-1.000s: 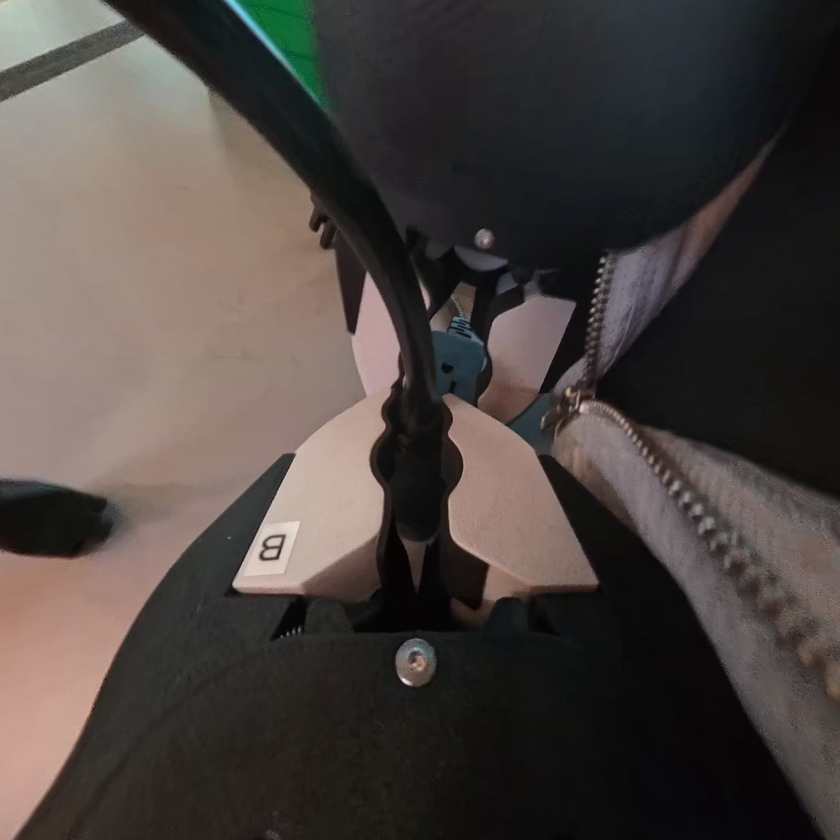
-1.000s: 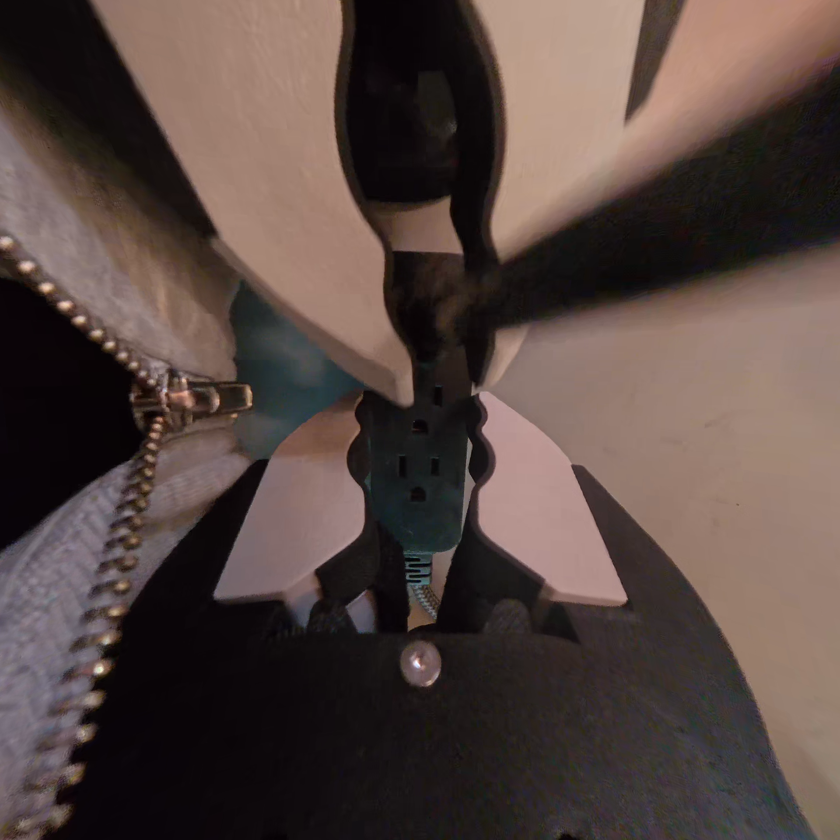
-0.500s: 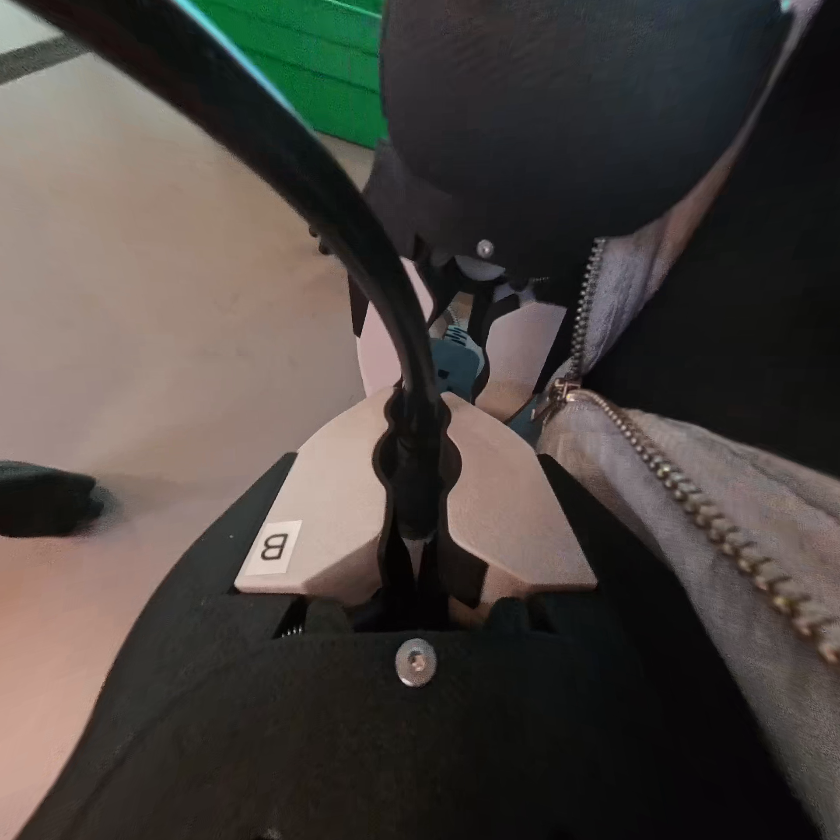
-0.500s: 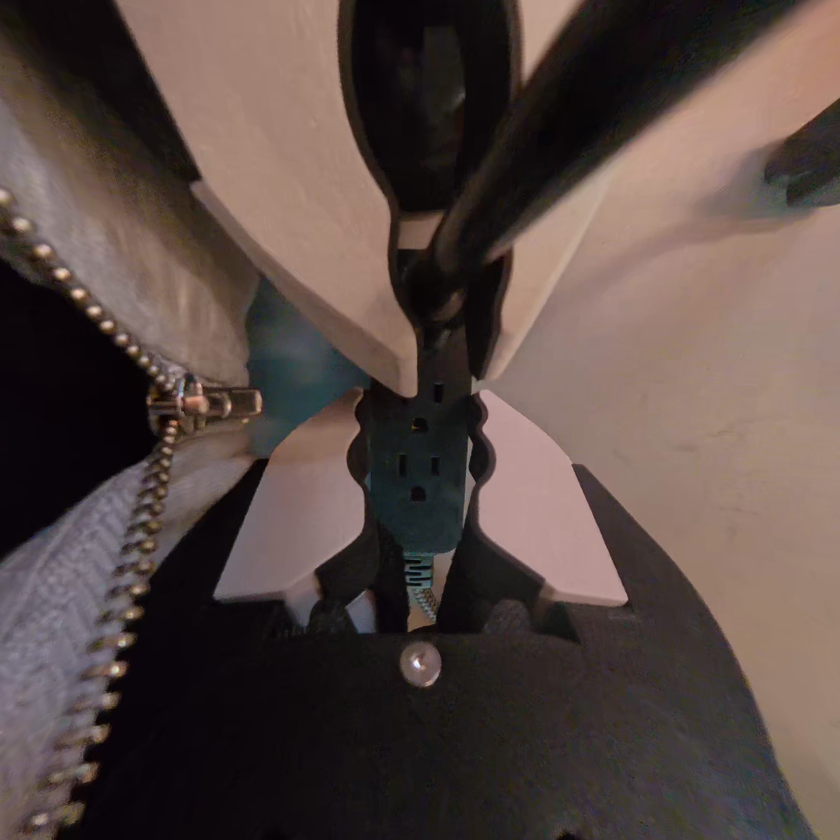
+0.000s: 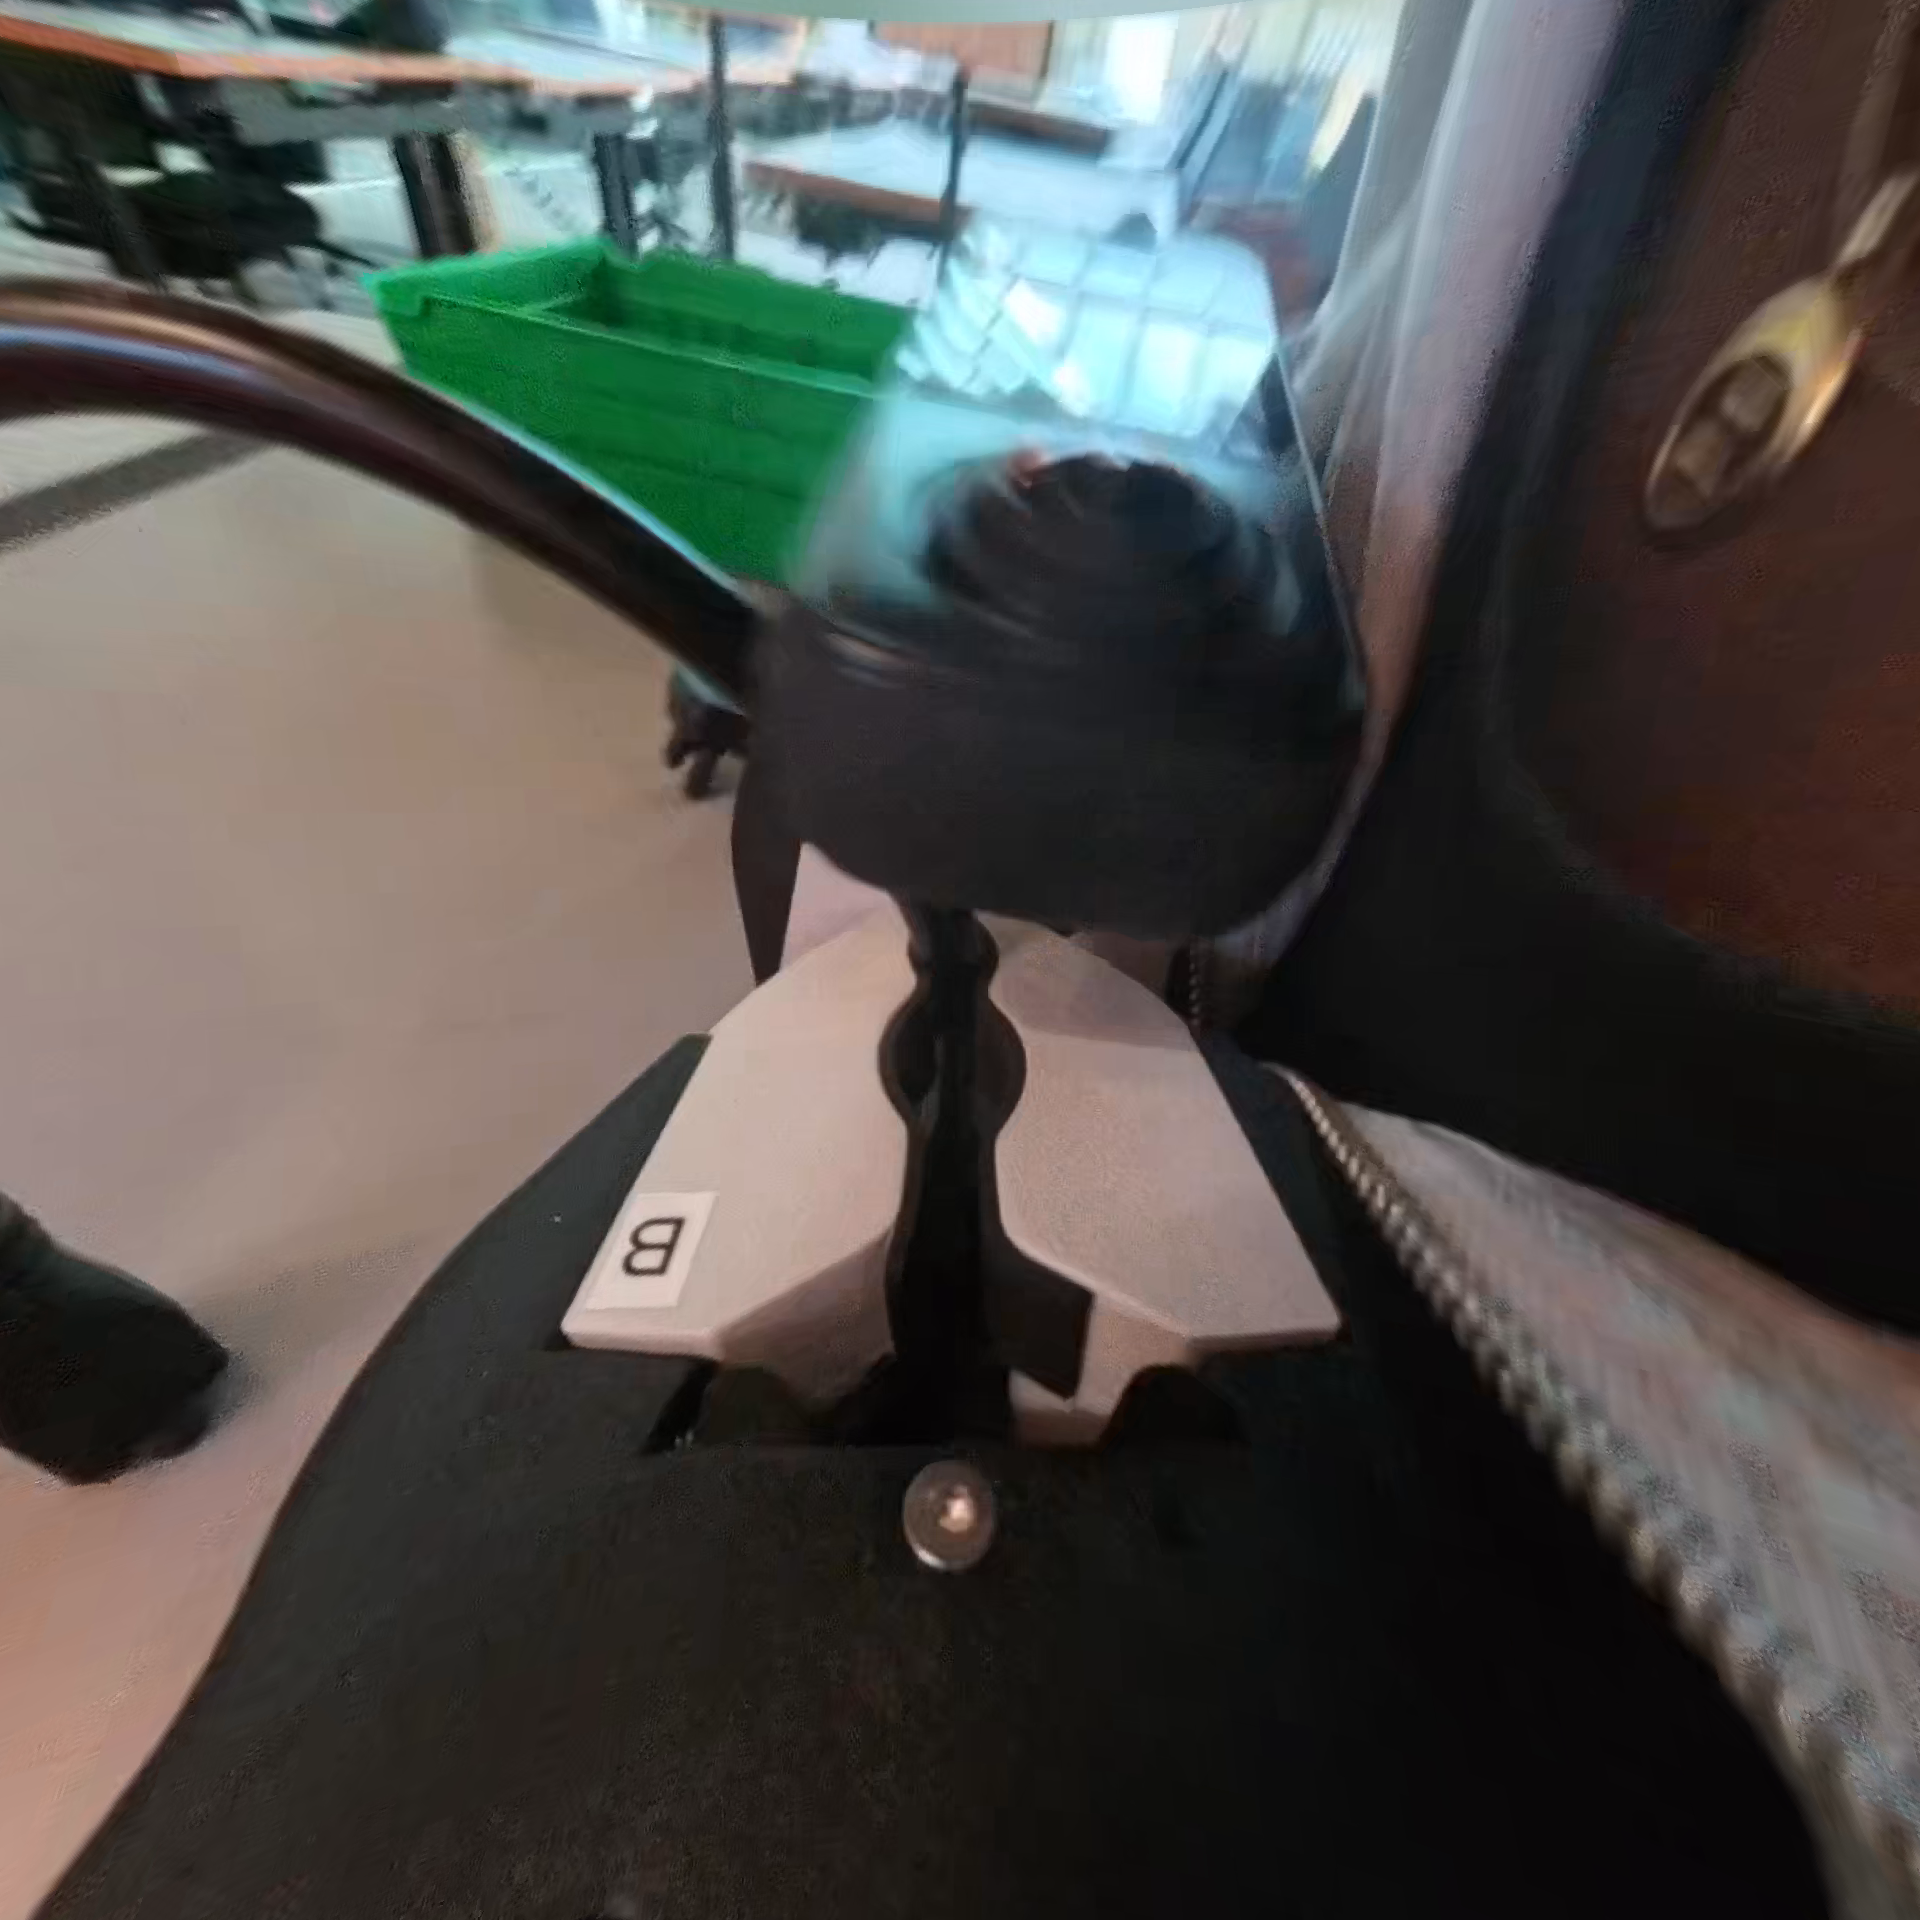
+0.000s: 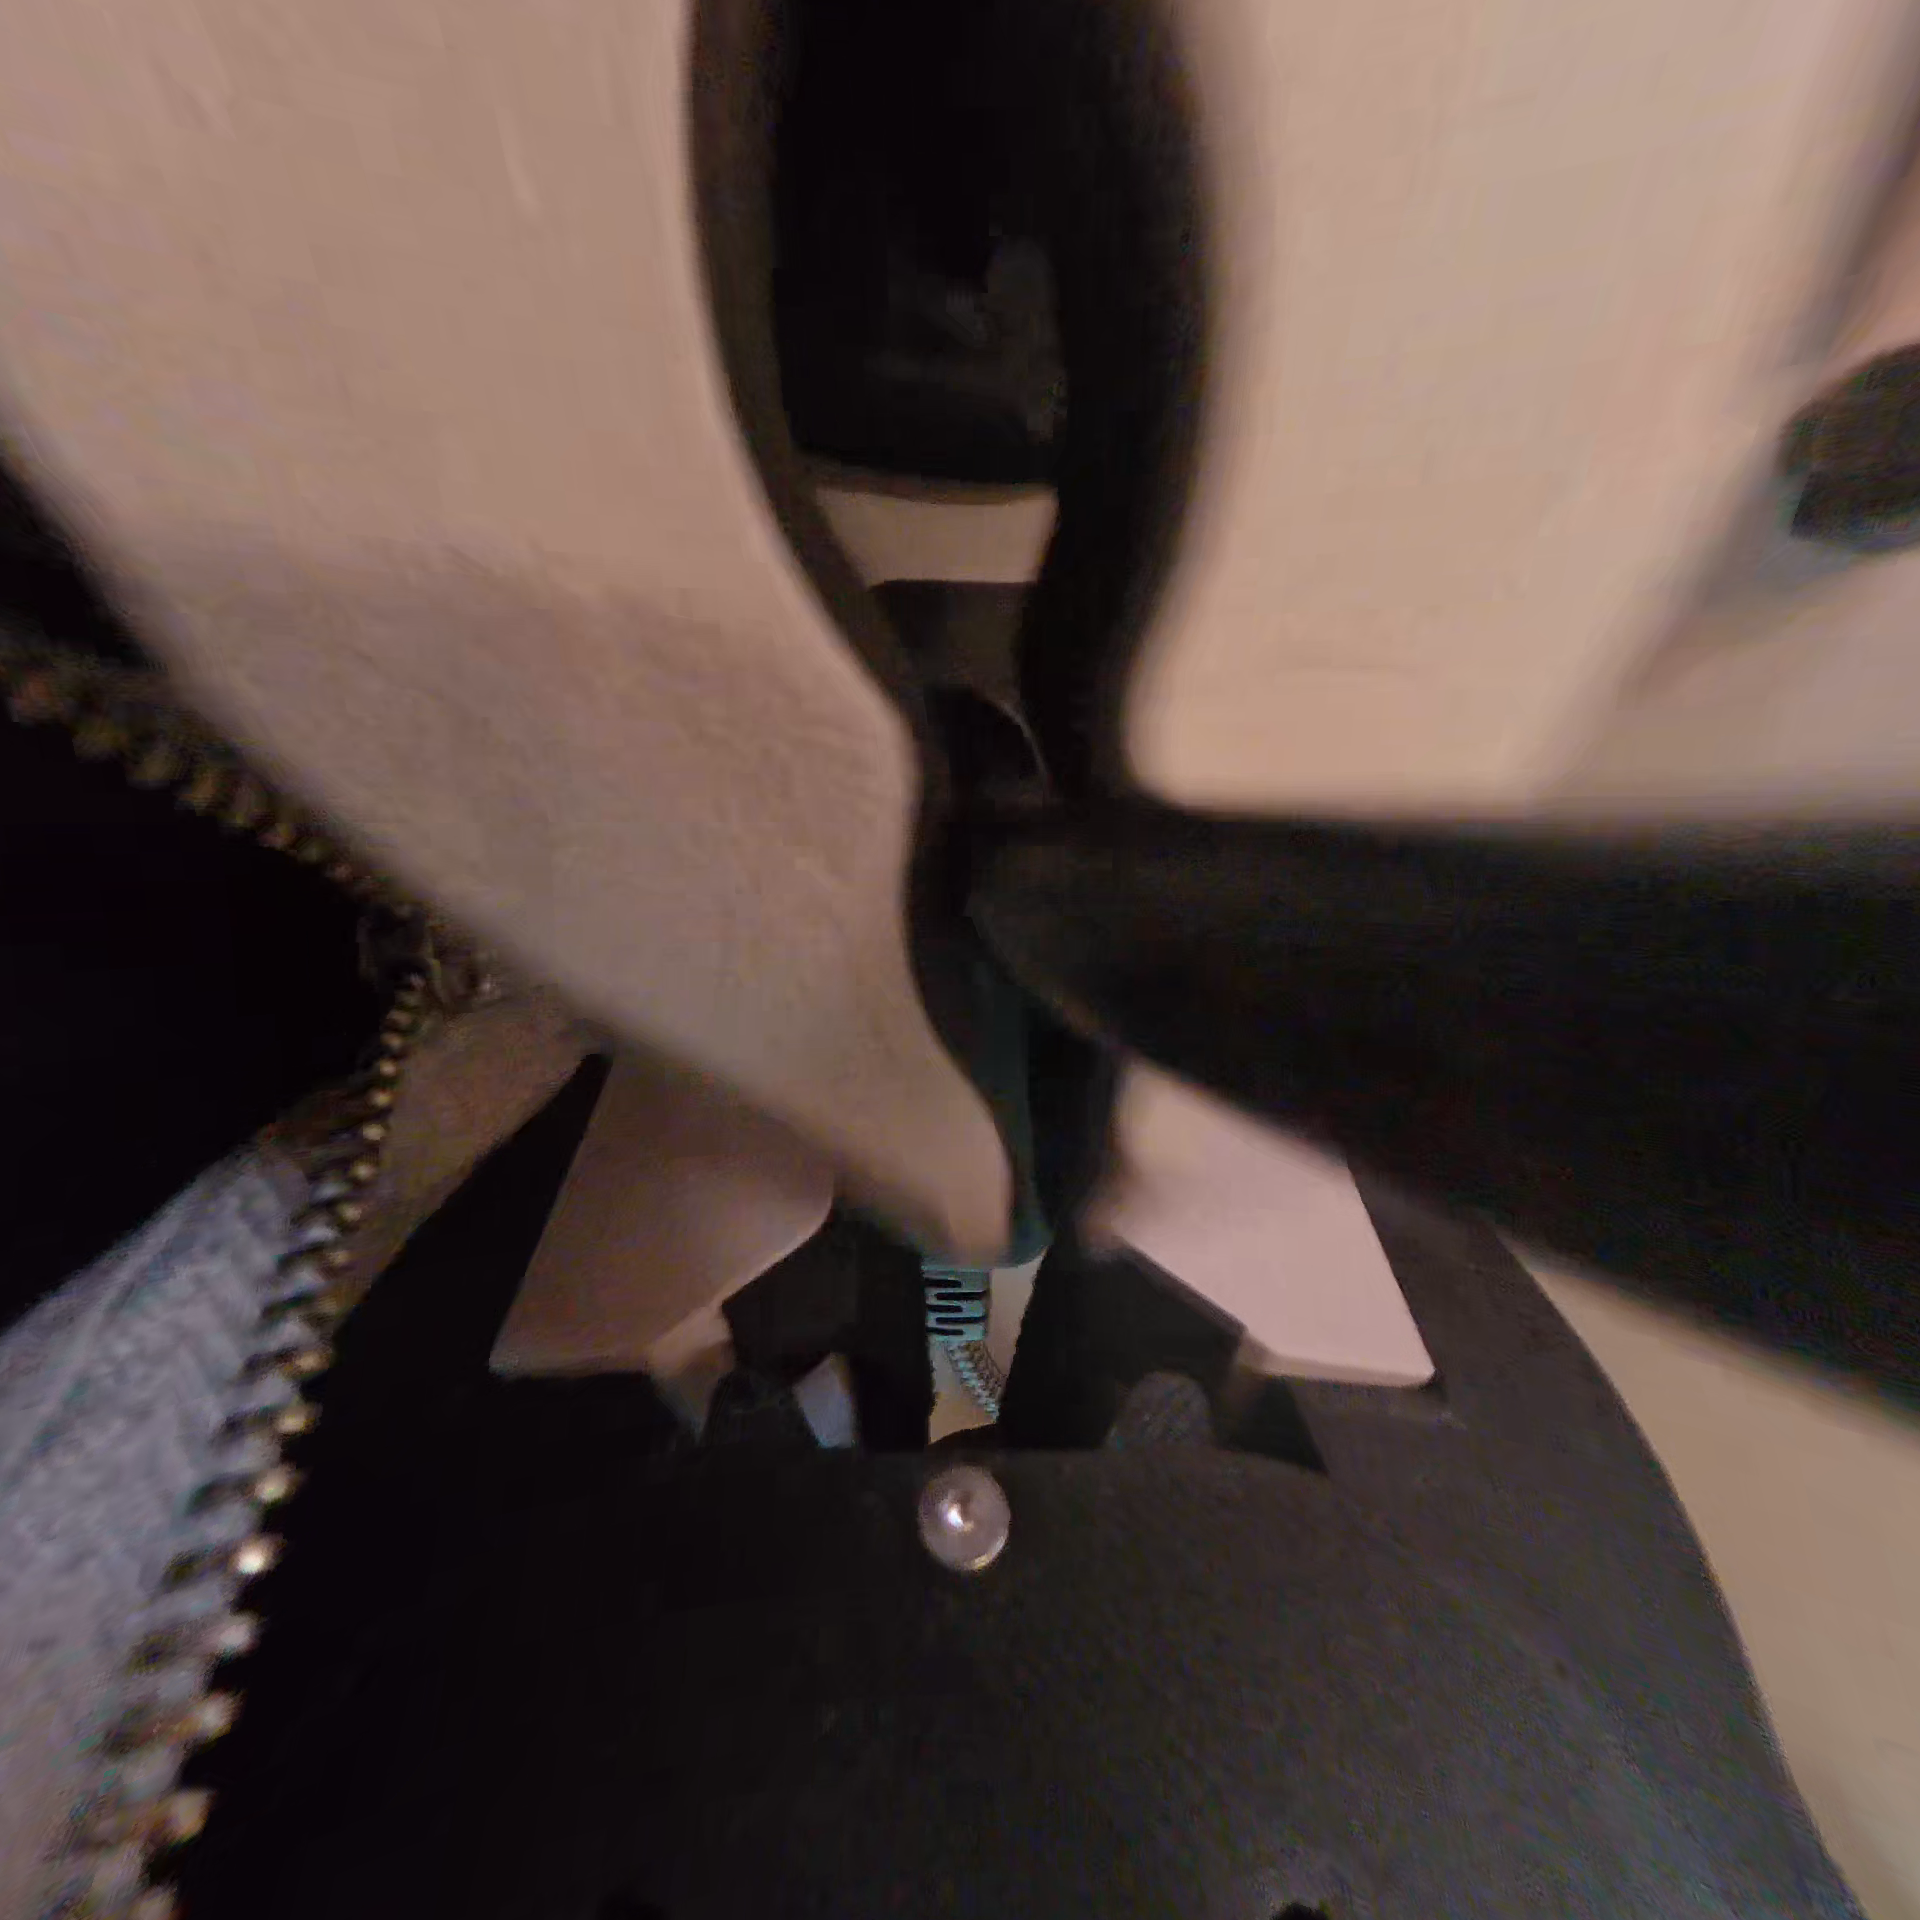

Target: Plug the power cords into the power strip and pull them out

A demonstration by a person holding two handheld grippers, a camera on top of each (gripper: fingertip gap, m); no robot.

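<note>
In the left wrist view my left gripper (image 5: 951, 977) is shut on the black plug (image 5: 951, 1049) of a power cord (image 5: 416, 436), which arcs up and to the left. The right gripper's black body (image 5: 1039, 748) sits directly ahead, almost touching. In the right wrist view my right gripper (image 6: 1029, 1132) is shut on the dark teal power strip (image 6: 1003, 1081); the strip's braided cable (image 6: 966, 1361) runs back between the fingers. The left gripper's white fingers (image 6: 520, 623) press against the strip's face and hide its sockets. The black cord (image 6: 1455, 987) runs off right. The view is blurred.
A green plastic bin (image 5: 644, 384) stands on the pale table (image 5: 260, 831) beyond the grippers. A black object (image 5: 83, 1351) lies at the left edge. A person's grey zipped jacket (image 5: 1662, 1403) is close on the right. Tables and chairs stand far behind.
The left gripper has pushed closer onto the power strip, so its sockets no longer show. The black cord has swung to the right. The left view has tilted up, showing the room.
</note>
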